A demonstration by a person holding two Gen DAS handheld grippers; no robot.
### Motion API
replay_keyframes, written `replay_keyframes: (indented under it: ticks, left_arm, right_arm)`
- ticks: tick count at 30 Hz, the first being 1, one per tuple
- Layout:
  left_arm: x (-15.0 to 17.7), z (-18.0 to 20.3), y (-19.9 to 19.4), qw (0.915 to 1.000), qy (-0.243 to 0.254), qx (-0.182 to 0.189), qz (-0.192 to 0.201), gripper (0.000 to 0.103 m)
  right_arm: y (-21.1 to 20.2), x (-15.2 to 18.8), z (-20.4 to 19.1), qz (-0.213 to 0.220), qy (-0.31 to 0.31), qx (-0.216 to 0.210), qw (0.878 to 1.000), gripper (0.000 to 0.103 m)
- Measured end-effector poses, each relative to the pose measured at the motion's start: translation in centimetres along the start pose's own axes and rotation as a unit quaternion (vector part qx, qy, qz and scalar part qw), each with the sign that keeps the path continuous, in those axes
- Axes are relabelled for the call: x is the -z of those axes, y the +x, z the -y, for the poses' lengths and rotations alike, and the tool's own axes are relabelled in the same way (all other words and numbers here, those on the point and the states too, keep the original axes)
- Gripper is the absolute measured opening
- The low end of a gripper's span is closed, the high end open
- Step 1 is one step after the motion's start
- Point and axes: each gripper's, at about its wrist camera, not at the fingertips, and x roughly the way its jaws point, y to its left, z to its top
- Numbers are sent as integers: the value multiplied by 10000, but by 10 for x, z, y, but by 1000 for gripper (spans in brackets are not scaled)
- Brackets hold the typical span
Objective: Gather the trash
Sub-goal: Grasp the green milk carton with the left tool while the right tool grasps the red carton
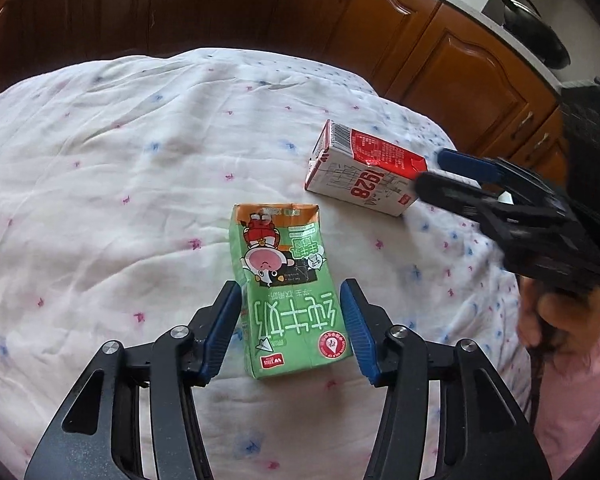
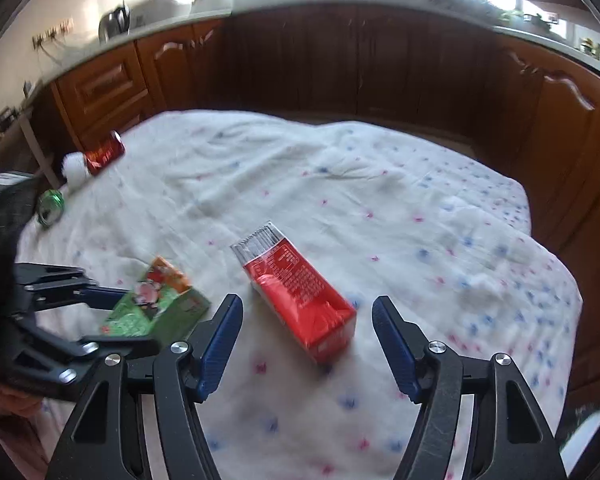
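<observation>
A green milk carton [image 1: 288, 292] lies flat on the white flowered cloth [image 1: 120, 184]. My left gripper [image 1: 290, 292] straddles the carton's near half, and both blue pads [image 1: 224, 320] rest against its sides. From the right wrist view the same carton [image 2: 152, 304] sits between the left gripper's [image 2: 136, 320] fingers. A red and white carton [image 2: 300, 292] lies on its side further right. My right gripper [image 2: 307, 304] stands open around its near end, with a gap on each side. The left wrist view shows that carton [image 1: 360, 172] with the right gripper [image 1: 432, 170] at its end.
At the cloth's far left edge lie a red can [image 2: 104, 152], a white crumpled ball [image 2: 74, 166] and a green can [image 2: 50, 206]. Brown wooden cabinets [image 2: 340, 60] ring the table. A person's hand [image 1: 548, 316] holds the right gripper.
</observation>
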Motion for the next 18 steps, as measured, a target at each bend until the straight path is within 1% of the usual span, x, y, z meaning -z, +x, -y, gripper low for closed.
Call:
replay_keyframes:
  ticks: [1,2,3,4,6,8,9,10,12,13,15,17,18]
  left_arm:
    - [1,-1,0,10000,-14,-7,4,56]
    - [2,-2,0,10000,-26,-3,13,56]
    - [3,-2,0,10000,-40,1,21,56]
    - [3,-2,0,10000,-53,1,23,56]
    - [4,-3,1,10000,-69,-20,38,57]
    - [4,-3,1,10000,-51,-22,49,55]
    - [4,-2,1,10000,-32,-21,50,51]
    - [4,1,1,10000,13,-30,64,50]
    - [3,5,0,9998,104,-99,107,49]
    - [3,9,0,9998,158,-70,104,48]
    - [4,17,-1,9996,234,25,124,48]
    - [4,25,-2,9993,337,76,150,47]
    - [5,32,-3,9989,425,145,166,47]
  right_arm:
    - [5,-1,0,-57,-11,37,10000,66]
    - [8,-2,0,-83,4,37,10000,62]
    - [8,-3,1,-82,34,14,10000,48]
    - [6,-3,1,-57,69,30,10000,39]
    - [-4,3,-1,33,204,88,9997,33]
    - [-17,11,0,122,365,148,9992,33]
    - [-26,18,2,157,491,189,9985,33]
    - [-32,23,4,175,604,216,9978,33]
    - [-53,42,11,288,1009,328,9939,33]
    - [-62,50,15,354,1175,384,9917,32]
    - [-81,70,23,502,1540,560,9852,32]
    - [-103,97,32,703,1989,670,9752,32]
    - [-111,108,34,744,2141,809,9706,32]
